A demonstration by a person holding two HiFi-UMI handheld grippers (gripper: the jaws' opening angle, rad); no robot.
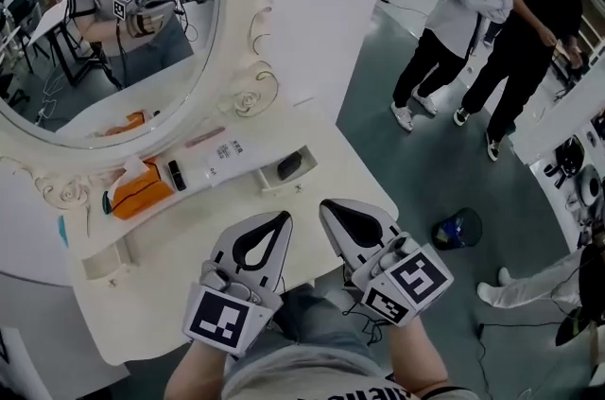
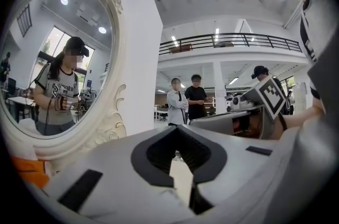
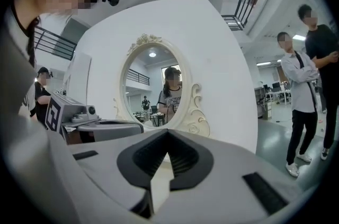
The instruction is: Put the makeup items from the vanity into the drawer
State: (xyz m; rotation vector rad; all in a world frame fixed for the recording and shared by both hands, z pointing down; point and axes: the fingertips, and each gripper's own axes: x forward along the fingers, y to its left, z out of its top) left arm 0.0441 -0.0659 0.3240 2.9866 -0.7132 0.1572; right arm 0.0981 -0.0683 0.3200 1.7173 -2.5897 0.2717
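In the head view a white vanity (image 1: pixel 189 294) carries makeup items along its back ledge: an orange box (image 1: pixel 142 192), a black lipstick (image 1: pixel 177 175), a white tube (image 1: pixel 232 160) and a thin pink stick (image 1: pixel 203 137). At the ledge's right end a small drawer (image 1: pixel 284 185) stands open with a dark item (image 1: pixel 289 165) inside. My left gripper (image 1: pixel 282 217) (image 2: pixel 177 129) and right gripper (image 1: pixel 327 206) (image 3: pixel 168 133) hover side by side over the vanity's front edge, well short of the items. Both are shut with nothing between their jaws.
An oval mirror (image 1: pixel 113 20) with a carved white frame rises behind the ledge. Another small drawer (image 1: pixel 104 264) is open at the left. Two people (image 1: pixel 492 20) stand on the green floor to the right, and a dark blue round object (image 1: pixel 458 228) lies on the floor.
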